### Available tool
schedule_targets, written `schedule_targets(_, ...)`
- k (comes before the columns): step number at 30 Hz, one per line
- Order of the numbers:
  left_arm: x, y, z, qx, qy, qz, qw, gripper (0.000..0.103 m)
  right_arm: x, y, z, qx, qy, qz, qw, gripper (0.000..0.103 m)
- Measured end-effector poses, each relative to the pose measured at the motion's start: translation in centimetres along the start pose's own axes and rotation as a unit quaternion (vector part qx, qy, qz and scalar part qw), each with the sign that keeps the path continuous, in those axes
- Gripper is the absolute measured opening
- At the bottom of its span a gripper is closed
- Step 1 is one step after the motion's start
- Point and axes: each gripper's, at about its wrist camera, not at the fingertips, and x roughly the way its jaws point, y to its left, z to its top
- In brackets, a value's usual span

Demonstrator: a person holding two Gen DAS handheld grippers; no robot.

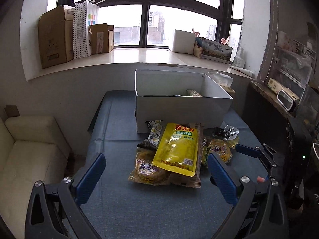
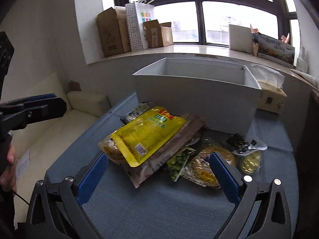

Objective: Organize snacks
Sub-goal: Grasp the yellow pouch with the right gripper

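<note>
Against the front wall of the white box (image 1: pixel 179 109) your snacks lay in a heap on the blue cloth (image 1: pixel 123 209). On top was the yellow pouch (image 1: pixel 176 149), tilted, resting on a long brown packet (image 2: pixel 169 149) and a clear bag of yellow snacks (image 1: pixel 145 169). A small printed packet (image 1: pixel 154 133) leaned against the box behind the pouch. To the right of the pouch, away from the box front, sat a green packet (image 2: pixel 178 163), a second yellow snack bag (image 2: pixel 205 169), a clear bag with dark pieces (image 2: pixel 242 144) and a small round pack of gold coins (image 2: pixel 250 163). One packet (image 1: pixel 194 93) showed inside the box, at its far right corner.

Your left gripper (image 1: pixel 157 177) hung just short of the heap, its blue fingers (image 1: pixel 91 177) spread wide and holding nothing. Your right gripper (image 2: pixel 159 177) was likewise spread, empty, its fingers (image 2: pixel 225 177) framing the near edge of the heap, the right one over the second yellow bag.

Right of the box stood a tissue pack (image 2: pixel 272 97). Left of the table was a cream sofa (image 1: pixel 30 151). Behind the box ran the windowsill (image 1: pixel 139 54), with cardboard boxes (image 1: pixel 55 39) and a dotted bag (image 1: pixel 81 29) at its left end.
</note>
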Motion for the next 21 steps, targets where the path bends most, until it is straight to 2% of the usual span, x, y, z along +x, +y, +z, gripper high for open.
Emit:
schedule_targets(2,-0.3,0.6,-0.3,-0.005,-0.001,0.006,1.0,0.103,1.4,1.0,0.0,-0.008,0.021,0.014,1.0,0.103)
schedule_targets(6,-0.5,1.9,-1.0,-0.016,0.002,0.012,0.9998,0.103,4.5,2.5,0.5,-0.045,0.05,-0.006,0.998,0.103)
schedule_targets(12,-0.7,3.8,-1.9,-0.038,0.007,0.021,0.999,0.103,7.8,4.0,1.5,-0.129,0.062,-0.064,0.988,0.103)
schedule_targets(14,-0.7,4.2,-1.9,-0.044,0.008,0.022,0.9988,0.103,8.5,5.1,1.2,-0.166,0.062,-0.092,0.98,0.103)
schedule_targets(17,-0.8,4.5,-2.0,-0.048,0.006,0.017,0.9987,0.103,9.0,6.7,0.4,-0.212,0.061,-0.109,0.969,0.103)
schedule_targets(19,-0.7,4.6,-2.0,-0.05,0.006,0.019,0.9985,0.103,10.0,7.7,-0.1,-0.254,0.064,-0.156,0.952,0.103)
schedule_targets(21,-0.6,4.6,-2.1,-0.051,0.006,0.019,0.9985,0.103,10.7,7.9,-0.2,-0.28,0.06,-0.177,0.942,0.103)
